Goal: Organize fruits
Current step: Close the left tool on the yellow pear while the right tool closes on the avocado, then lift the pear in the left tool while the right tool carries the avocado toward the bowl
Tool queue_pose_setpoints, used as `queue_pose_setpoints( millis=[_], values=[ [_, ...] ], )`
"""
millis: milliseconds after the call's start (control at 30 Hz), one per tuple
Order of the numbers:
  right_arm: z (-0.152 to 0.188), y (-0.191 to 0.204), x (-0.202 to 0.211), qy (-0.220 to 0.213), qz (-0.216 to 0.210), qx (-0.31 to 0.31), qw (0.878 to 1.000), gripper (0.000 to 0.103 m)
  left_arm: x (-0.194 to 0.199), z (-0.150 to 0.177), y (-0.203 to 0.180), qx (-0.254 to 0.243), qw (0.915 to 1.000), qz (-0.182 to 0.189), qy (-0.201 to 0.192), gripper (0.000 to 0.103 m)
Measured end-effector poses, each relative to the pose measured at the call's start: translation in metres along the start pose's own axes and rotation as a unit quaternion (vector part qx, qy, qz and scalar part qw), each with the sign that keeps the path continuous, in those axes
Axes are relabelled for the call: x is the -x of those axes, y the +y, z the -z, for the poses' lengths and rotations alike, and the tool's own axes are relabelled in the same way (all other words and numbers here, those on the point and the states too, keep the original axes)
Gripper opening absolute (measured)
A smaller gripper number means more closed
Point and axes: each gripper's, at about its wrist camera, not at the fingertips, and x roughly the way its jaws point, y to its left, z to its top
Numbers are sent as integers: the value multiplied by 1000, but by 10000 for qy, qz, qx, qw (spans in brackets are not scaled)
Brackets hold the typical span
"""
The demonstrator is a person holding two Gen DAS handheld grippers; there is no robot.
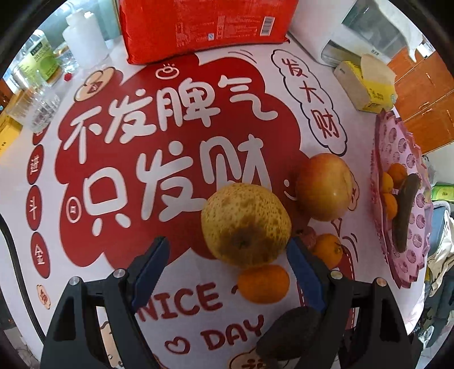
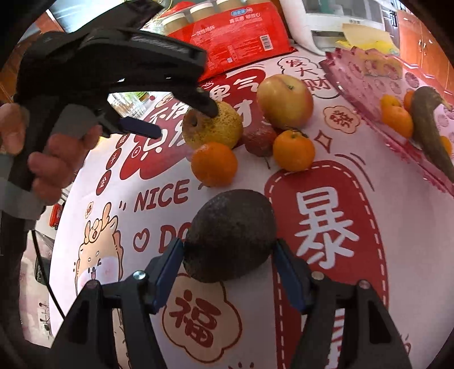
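Note:
My left gripper is open around a speckled yellow pear, with gaps on both sides; it also shows in the right wrist view at the pear. My right gripper has its jaws against a dark avocado, resting on the tablecloth. A red-yellow apple, two tangerines and a small dark-red fruit lie between. A pink patterned plate holds several tangerines and a dark long fruit.
A red package stands at the back. A yellow tissue box sits back right, bottles and glasses at the left. The table edge runs along the left.

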Motion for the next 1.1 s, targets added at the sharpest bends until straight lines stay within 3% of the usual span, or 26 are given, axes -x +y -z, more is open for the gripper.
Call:
queue_pose_setpoints(
  millis=[200,600,667,1100],
  values=[
    [-9,2,-11,84,-160,105,9998,66,-15,-10,-1,110,9995,280,85,85],
    [-21,13,-26,-12,-31,543,9985,65,-45,-25,-3,223,9982,411,364,80],
    [-22,15,-27,4,-27,592,9982,64,-45,-25,-6,233,9982,445,330,73],
    [-24,7,-25,236,-82,620,9978,63,-31,-9,-5,162,9993,336,71,72]
  ],
)
